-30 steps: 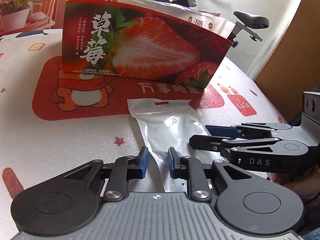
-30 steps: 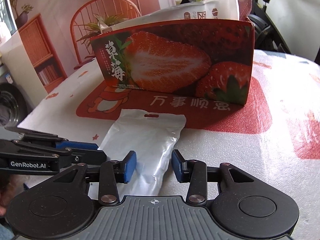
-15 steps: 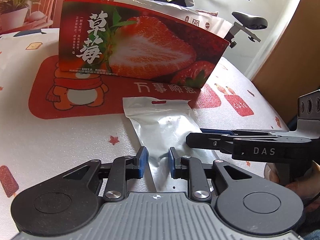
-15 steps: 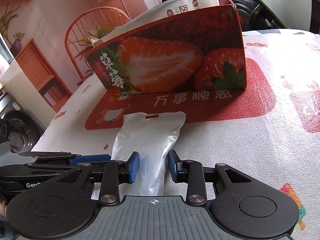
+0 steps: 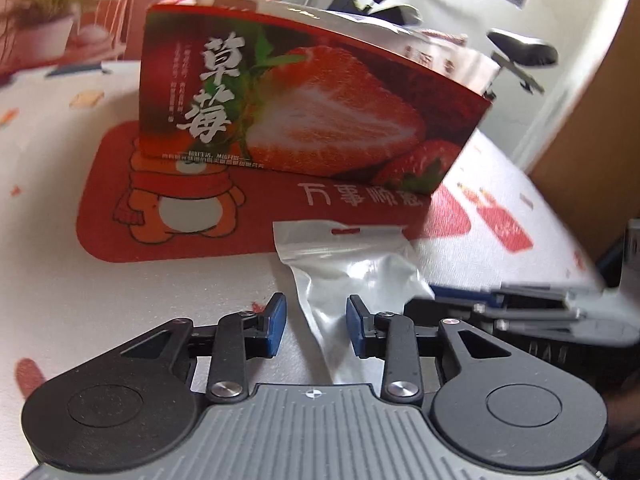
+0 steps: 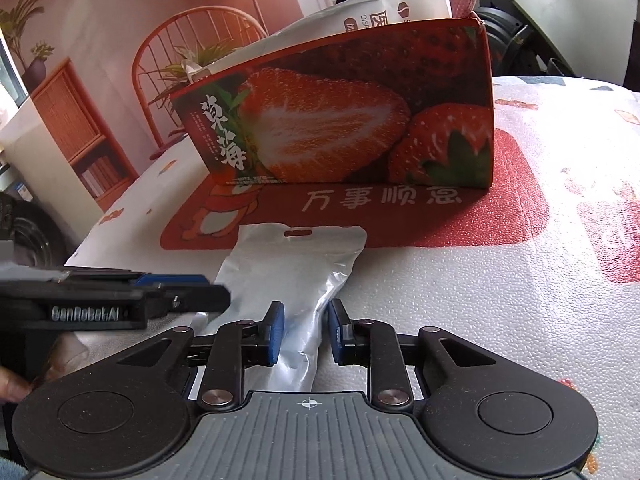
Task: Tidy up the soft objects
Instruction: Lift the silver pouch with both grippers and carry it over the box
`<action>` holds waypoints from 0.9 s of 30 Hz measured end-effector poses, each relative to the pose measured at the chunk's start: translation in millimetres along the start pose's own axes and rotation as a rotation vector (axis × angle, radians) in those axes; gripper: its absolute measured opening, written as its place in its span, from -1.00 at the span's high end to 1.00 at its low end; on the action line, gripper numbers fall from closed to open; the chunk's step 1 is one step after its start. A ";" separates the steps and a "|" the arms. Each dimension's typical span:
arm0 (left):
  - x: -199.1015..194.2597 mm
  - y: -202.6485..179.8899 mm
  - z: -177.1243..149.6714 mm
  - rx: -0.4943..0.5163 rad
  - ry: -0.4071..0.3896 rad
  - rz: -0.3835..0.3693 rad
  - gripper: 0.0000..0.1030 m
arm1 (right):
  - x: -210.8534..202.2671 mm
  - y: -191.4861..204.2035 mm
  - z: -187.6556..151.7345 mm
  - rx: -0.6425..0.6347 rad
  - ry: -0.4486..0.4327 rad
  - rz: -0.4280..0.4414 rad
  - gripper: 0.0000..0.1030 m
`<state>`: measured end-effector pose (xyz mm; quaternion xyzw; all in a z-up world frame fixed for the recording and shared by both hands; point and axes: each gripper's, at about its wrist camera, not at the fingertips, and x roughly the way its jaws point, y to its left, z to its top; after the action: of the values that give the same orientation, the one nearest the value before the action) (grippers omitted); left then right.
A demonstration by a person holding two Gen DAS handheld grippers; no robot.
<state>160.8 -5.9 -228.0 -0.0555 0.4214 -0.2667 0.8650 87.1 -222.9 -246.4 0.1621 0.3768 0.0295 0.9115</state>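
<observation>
Nearest, the right gripper has its blue pads parted narrowly around the near end of a silvery plastic pouch, apparently not yet pinching it. The pouch lies flat on the patterned table cover, its long axis running toward twelve o'clock. The left gripper stands wider open, the pouch's tail nearer its right pad. Farther at twelve o'clock sits the strawberry box. Only the right view shows white bags clearly inside the box.
</observation>
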 end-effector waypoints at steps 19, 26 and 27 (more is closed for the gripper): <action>-33.8 -8.9 33.3 -0.019 -0.166 -0.143 0.33 | -34.4 21.9 32.8 -0.137 -0.178 -0.017 0.69; -54.4 -14.3 76.5 0.004 -0.270 -0.166 0.33 | -51.1 39.7 83.8 -0.323 -0.279 -0.045 0.69; -56.3 -14.7 83.2 0.003 -0.282 -0.170 0.33 | -53.2 42.9 91.3 -0.364 -0.297 -0.056 0.69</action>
<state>189.5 -0.5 -130.8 -0.1263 0.2893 -0.3291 0.8900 115.7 -216.7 -136.2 -0.0130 0.2313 0.0476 0.9716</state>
